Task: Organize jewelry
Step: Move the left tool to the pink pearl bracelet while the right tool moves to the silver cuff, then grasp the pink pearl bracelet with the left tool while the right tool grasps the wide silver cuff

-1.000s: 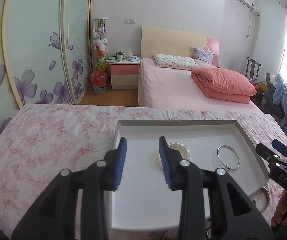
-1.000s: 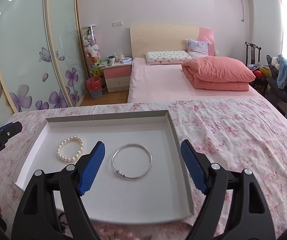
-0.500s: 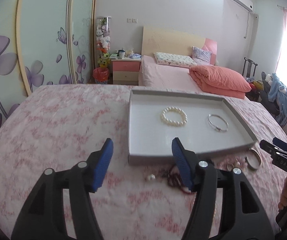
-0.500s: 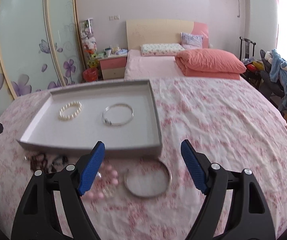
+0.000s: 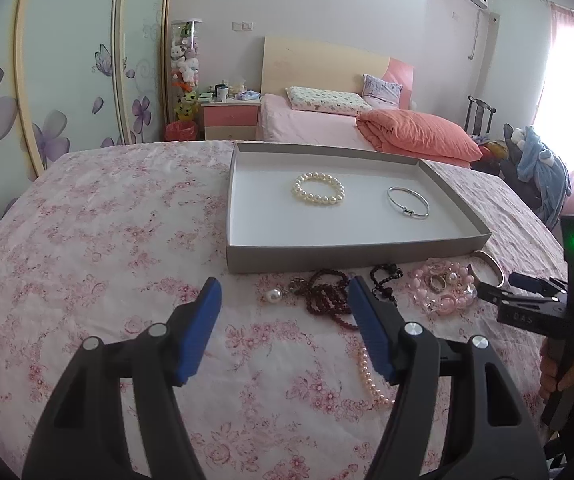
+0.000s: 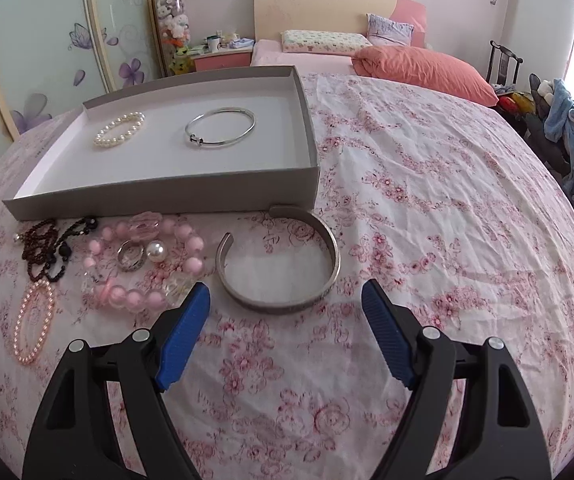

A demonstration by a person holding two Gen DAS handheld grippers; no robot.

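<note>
The left tool (image 5: pixel 283 328) has just been opening and now stands wide with nothing between its blue pads; the right tool (image 6: pixel 285 336) is also wide and empty. Both hang over the flowered tabletop (image 6: pixel 447 200), on the near side of the grey tray (image 6: pixel 167 194).

In the tray lie already 2 pieces, well apart: a white pearl bracelet (image 6: pixel 119 129) on the left and a thin silver bangle (image 6: pixel 220 127) on the right. The other jewelry waits just in front of the tray's near wall: dark red beads (image 5: pixel 327 296), a pink bead bracelet (image 6: pixel 143 264) with a ring (image 6: pixel 131 258) and a loose pearl (image 6: pixel 155 251) inside it, a small pink pearl strand (image 6: pixel 33 326), and a wide silver cuff (image 6: pixel 283 260).

The cuff lies almost straight ahead of the right tool, so I judge it is the next piece for this side. To do it well, bring 1 pad inside the cuff and 1 outside, and close on the band itself (not across the whole cuff, which can slip out). Lift it clearly above the tray wall and set it in a free part, away from the bangle. The left tool is nearest to the dark beads; these are tangled, so grip a thick bunch, otherwise they can drag the neighbours.
</note>
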